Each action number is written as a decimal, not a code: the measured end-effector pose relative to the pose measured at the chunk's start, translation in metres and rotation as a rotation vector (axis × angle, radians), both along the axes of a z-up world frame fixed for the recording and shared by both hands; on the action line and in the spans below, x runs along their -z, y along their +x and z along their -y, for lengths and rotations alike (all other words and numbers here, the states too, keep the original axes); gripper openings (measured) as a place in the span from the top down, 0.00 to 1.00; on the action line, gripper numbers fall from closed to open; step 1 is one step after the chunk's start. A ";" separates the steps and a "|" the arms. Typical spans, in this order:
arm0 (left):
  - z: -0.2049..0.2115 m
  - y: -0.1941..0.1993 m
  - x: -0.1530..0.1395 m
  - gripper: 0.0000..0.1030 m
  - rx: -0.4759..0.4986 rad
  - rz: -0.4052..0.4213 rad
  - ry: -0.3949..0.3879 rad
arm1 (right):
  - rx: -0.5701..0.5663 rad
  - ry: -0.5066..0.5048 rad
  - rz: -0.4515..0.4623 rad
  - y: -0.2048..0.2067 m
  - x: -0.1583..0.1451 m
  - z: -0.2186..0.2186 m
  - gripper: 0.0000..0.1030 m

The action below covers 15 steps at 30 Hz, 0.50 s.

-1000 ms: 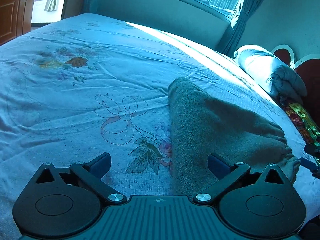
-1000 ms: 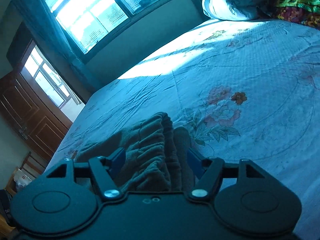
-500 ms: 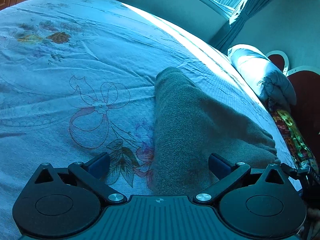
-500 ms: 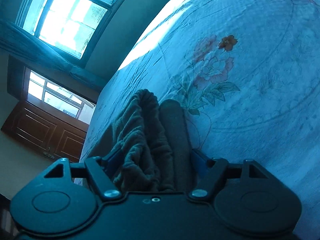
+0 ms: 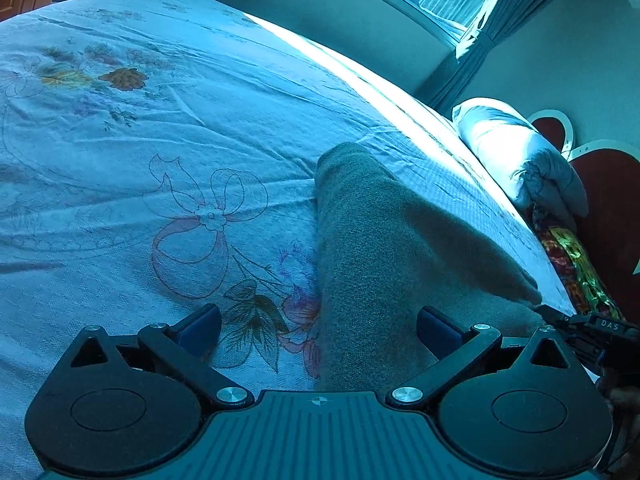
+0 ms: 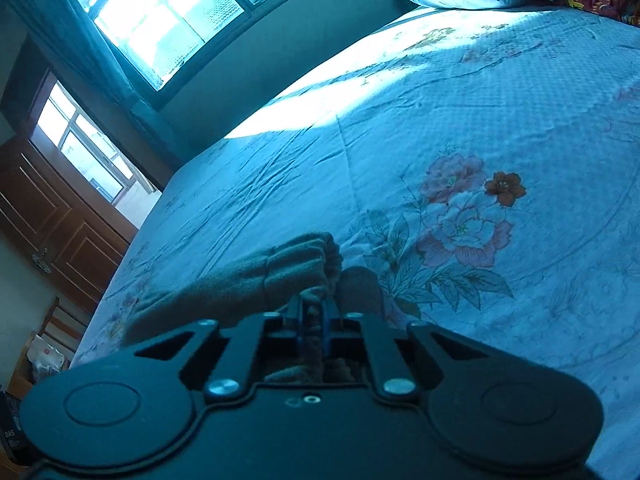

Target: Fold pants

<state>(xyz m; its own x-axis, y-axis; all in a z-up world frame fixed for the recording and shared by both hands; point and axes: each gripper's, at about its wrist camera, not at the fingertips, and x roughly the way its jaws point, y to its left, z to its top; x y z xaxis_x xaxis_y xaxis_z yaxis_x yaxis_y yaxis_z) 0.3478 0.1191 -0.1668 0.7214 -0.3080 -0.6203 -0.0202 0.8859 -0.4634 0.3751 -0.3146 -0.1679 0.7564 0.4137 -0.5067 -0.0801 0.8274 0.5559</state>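
The grey fleece pants (image 5: 372, 248) lie folded in a long strip on the flowered bed sheet (image 5: 160, 128). My left gripper (image 5: 318, 326) is open, low over the near end of the strip, its right finger (image 5: 436, 326) above the cloth and its left finger over bare sheet. My right gripper (image 6: 314, 312) is shut on the gathered waistband end of the pants (image 6: 296, 264), which bunches up just past the fingertips. The right gripper's body also shows at the right edge of the left wrist view (image 5: 592, 332).
A white pillow (image 5: 520, 160) and a colourful blanket (image 5: 576, 264) lie at the head of the bed by the red headboard. A window with curtains (image 6: 160, 12) runs along the far side. A wooden door (image 6: 52, 224) stands at the left.
My right gripper has closed on the waistband; it was open around the bunched cloth before. My left gripper stays open and has shifted slightly over the pants.
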 end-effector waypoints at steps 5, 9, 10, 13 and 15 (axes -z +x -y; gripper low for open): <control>0.011 0.003 -0.002 0.00 0.023 -0.002 0.084 | 0.004 0.015 -0.045 -0.003 0.010 0.004 0.84; 0.012 0.003 -0.005 0.00 0.017 -0.010 0.102 | -0.015 0.001 -0.012 -0.015 -0.001 0.003 0.71; 0.013 0.003 -0.005 0.00 0.012 -0.012 0.103 | -0.012 0.001 -0.009 -0.018 -0.001 0.003 0.51; 0.015 0.003 -0.004 0.00 0.004 -0.018 0.114 | 0.001 0.016 0.028 -0.029 -0.001 0.007 0.21; 0.017 0.004 -0.004 0.00 0.003 -0.025 0.122 | -0.001 0.035 0.001 -0.029 0.005 0.010 0.21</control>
<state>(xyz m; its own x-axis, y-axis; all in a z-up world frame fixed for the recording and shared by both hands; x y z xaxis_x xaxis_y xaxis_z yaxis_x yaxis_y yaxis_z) 0.3515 0.1017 -0.1630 0.7044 -0.2316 -0.6710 -0.0276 0.9356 -0.3519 0.3464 -0.3249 -0.1728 0.7564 0.4320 -0.4912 -0.0817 0.8074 0.5843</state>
